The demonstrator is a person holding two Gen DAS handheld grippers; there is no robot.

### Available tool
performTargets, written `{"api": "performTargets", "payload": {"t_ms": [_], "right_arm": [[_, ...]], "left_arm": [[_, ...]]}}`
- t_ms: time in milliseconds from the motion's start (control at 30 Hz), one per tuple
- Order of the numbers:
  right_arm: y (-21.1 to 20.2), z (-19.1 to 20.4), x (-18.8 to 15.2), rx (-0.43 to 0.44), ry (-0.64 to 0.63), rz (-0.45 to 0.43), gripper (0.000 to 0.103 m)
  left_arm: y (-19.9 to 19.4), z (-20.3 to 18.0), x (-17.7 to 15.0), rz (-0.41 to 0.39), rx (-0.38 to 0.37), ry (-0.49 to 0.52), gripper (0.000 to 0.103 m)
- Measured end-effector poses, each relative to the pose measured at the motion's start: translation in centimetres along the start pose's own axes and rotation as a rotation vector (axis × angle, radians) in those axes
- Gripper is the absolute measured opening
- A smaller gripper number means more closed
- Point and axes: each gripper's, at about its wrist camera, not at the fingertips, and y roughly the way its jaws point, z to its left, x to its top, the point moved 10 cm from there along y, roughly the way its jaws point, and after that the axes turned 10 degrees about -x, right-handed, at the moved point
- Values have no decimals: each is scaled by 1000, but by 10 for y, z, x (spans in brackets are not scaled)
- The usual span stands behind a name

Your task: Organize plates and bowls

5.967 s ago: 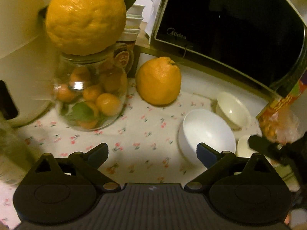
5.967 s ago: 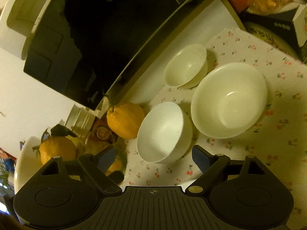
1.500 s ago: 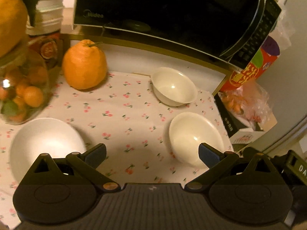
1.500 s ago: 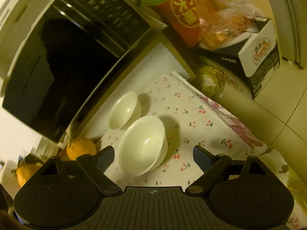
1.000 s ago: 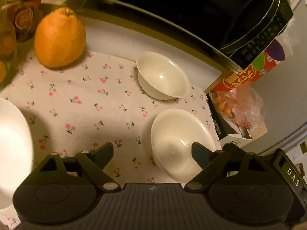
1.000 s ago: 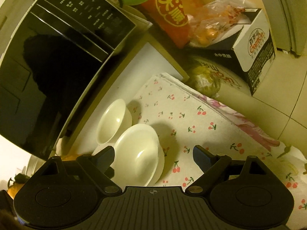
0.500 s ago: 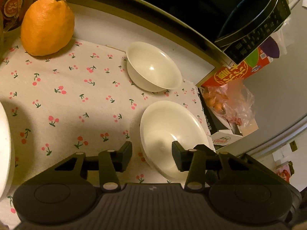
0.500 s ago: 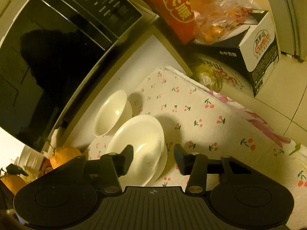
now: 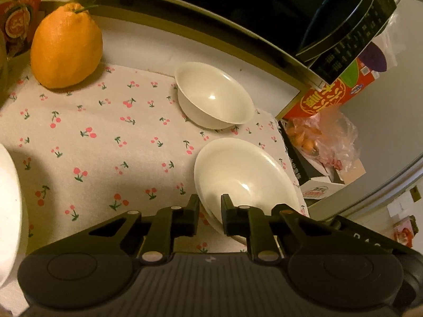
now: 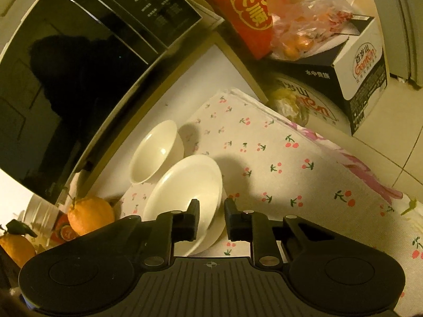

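The left wrist view is filled along its lower edge by the left hand-held gripper (image 9: 209,216), whose jaws are closing across the near rim of a wide white bowl (image 9: 246,177); the rim is seen between the two fingers, one inside the bowl and one outside, though the contact itself is hidden by the fingers. The bowl's near edge appears doubled, so whether a second dish lies under it cannot be told. It rests on the cherry-print cloth (image 9: 100,142) that covers the counter. Just beyond it a smaller white bowl (image 9: 214,97) stands upright. A large orange fruit (image 9: 66,50) lies well apart at the far left, and only a sliver of another white dish (image 9: 9,211) is caught at the left edge. The microwave (image 9: 264,2) is cut off at the top.

In the right wrist view the right hand-held gripper (image 10: 211,219) is likewise closing over the opposite rim of the same wide bowl (image 10: 185,185), the rim lying between its fingers. The small bowl (image 10: 156,155) sits just beside it, towards the microwave (image 10: 79,79). A printed box (image 10: 359,79) and a plastic bag of fruit (image 10: 298,34) are crowded at the upper right, their contents being hard to make out.
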Motion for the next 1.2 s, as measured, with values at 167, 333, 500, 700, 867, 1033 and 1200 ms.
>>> {"api": "performTargets", "payload": {"t_ms": [167, 333, 500, 700, 867, 1033, 1200], "right_arm": [[-7, 5, 3, 9, -13, -13, 19], [-16, 9, 5, 16, -17, -23, 19], [-28, 17, 6, 33, -24, -32, 19], [-43, 33, 2, 58, -41, -37, 19], [-54, 48, -2, 73, -58, -38, 19], [-64, 63, -10, 91, -85, -30, 19], [-72, 79, -20, 104, -119, -24, 20]], "left_arm": [[-4, -2, 1, -6, -2, 8, 15], [-12, -7, 3, -14, -6, 20, 15], [-25, -8, 5, -21, -6, 30, 15], [-45, -10, 9, -33, 0, 33, 15], [-61, -9, 13, -39, 13, 38, 15], [-77, -6, 18, -37, 22, 43, 15], [-95, 0, 23, -32, 34, 52, 15]]}}
